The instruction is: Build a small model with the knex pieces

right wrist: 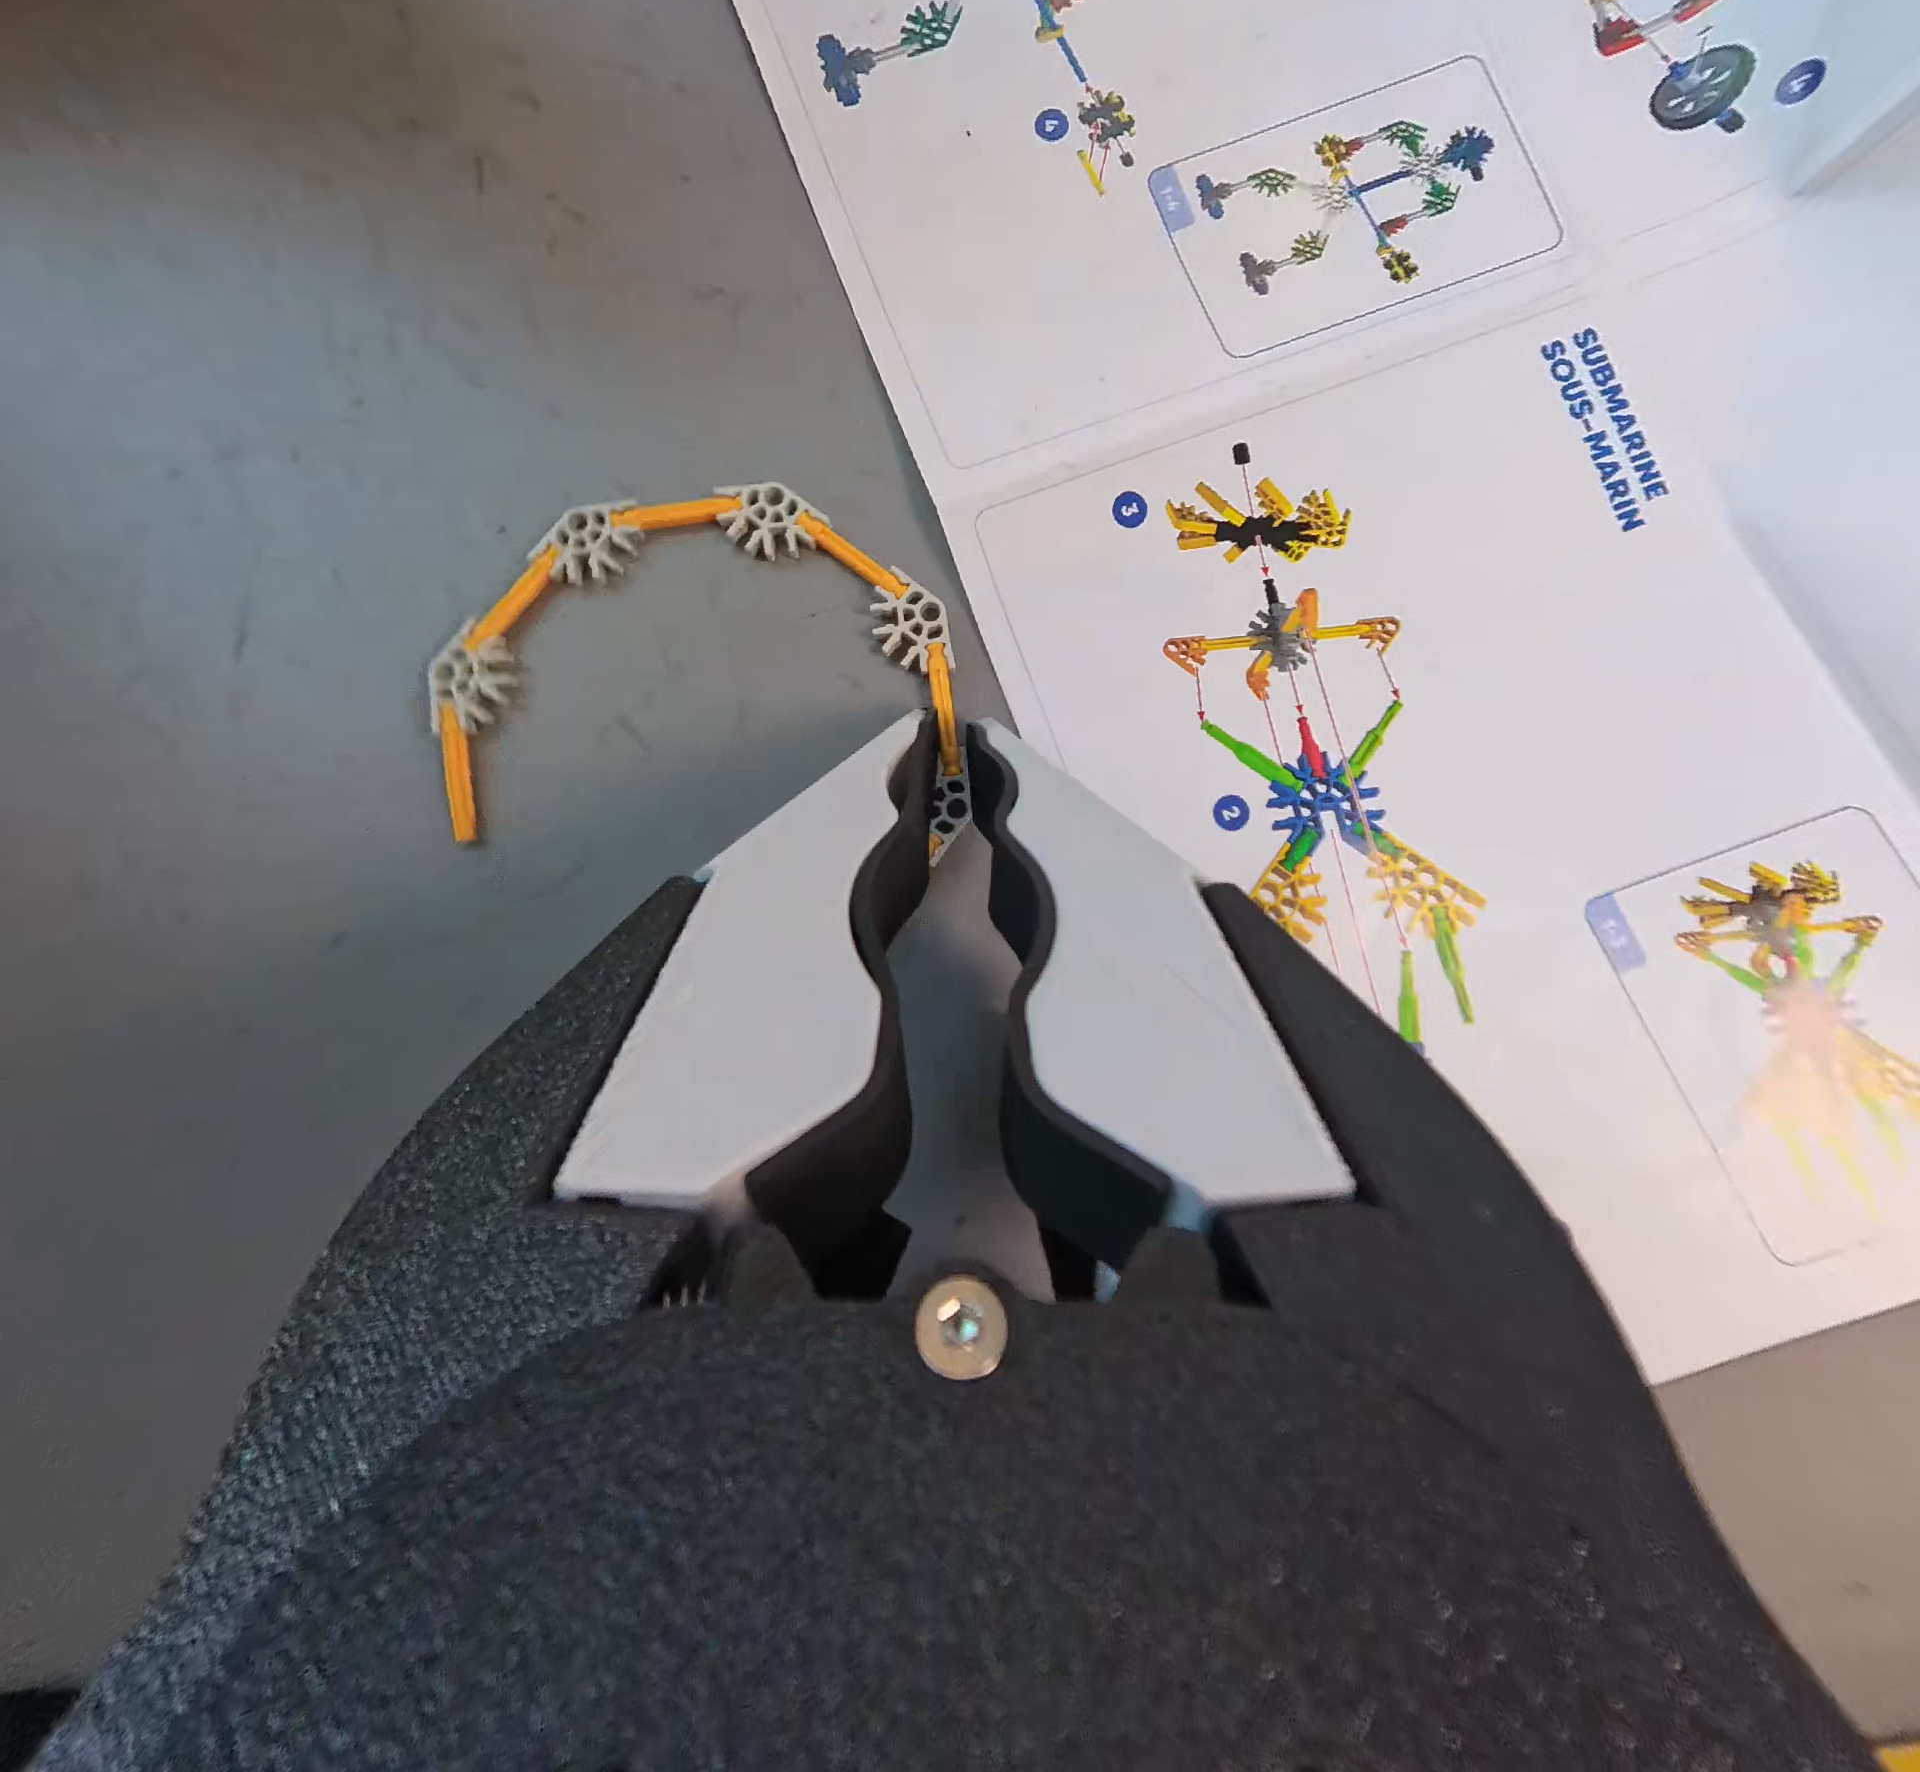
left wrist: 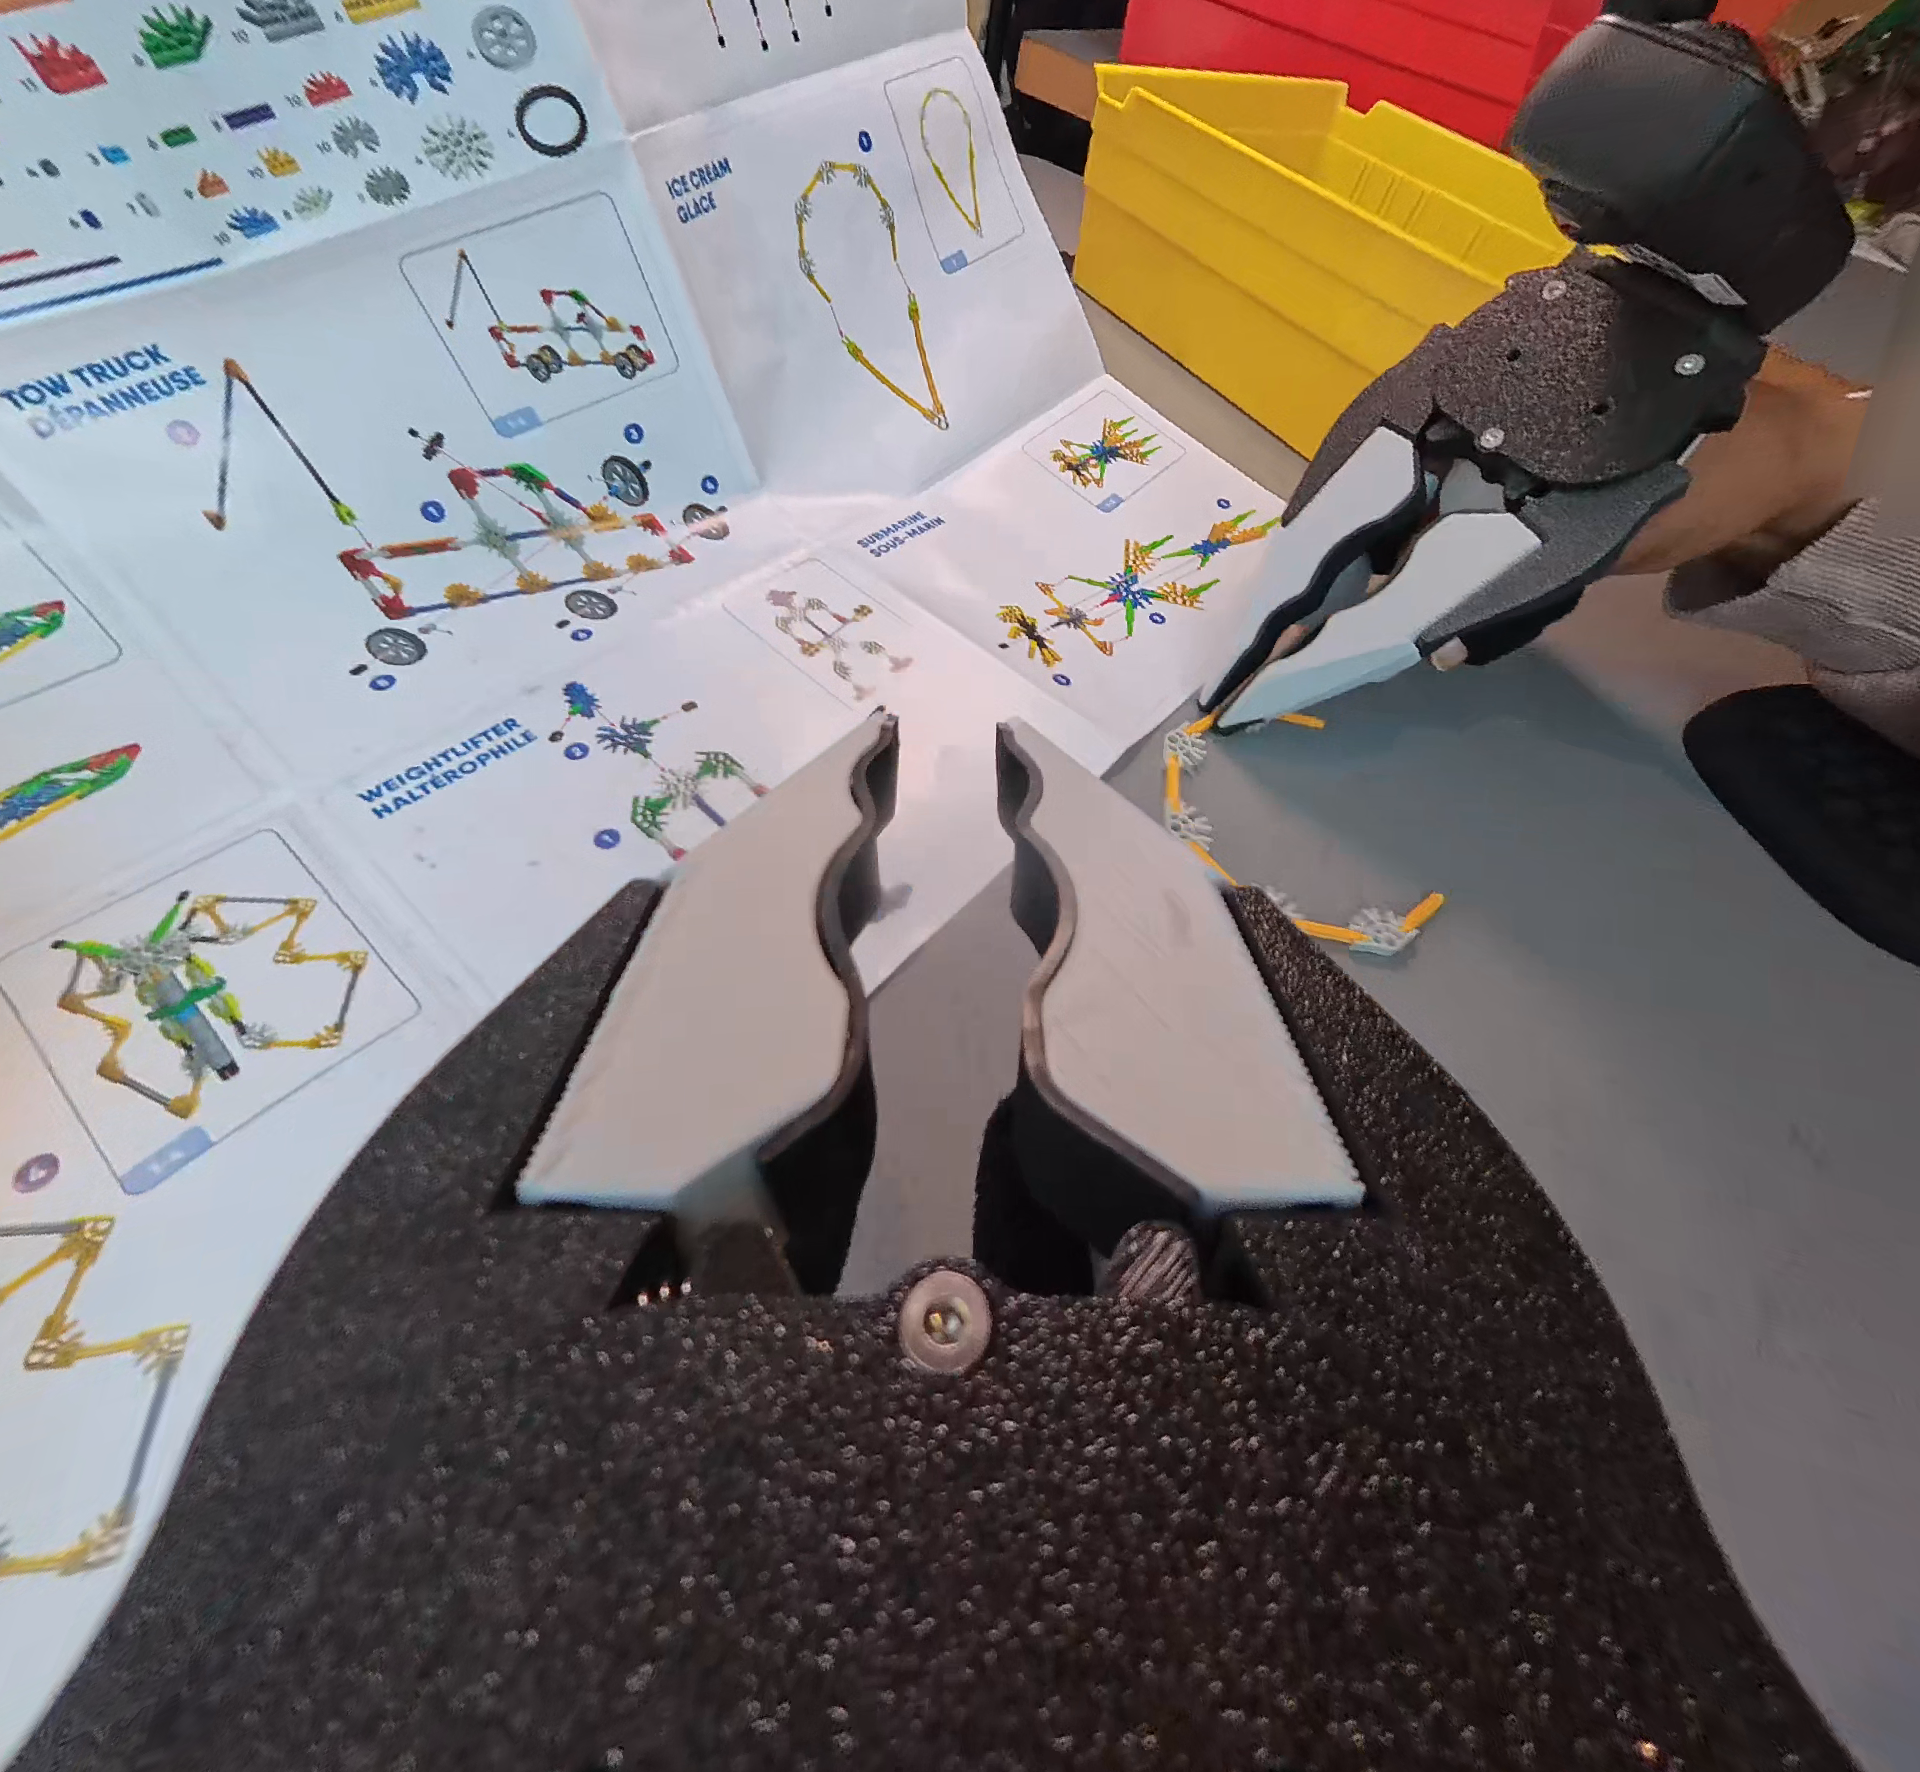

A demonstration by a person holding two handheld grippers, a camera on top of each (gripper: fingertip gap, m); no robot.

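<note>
Item: curved chain of yellow rods and grey connectors (right wrist: 717, 569), lying on the grey table (right wrist: 312, 320) beside the printed instruction sheet (right wrist: 1455, 372). Right gripper (right wrist: 948, 735) is clamped on the chain's end connector. Left gripper (left wrist: 940, 735) hovers over the sheet, jaws apart, holding nothing.

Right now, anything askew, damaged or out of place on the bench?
Nothing looks damaged or spilled. The instruction sheet is not flat: its far half curves up while the near half lies on the grey table. The chain of yellow rods and grey connectors lies curved on the table, one end pinched in the right gripper. The left gripper is open and empty.
</note>
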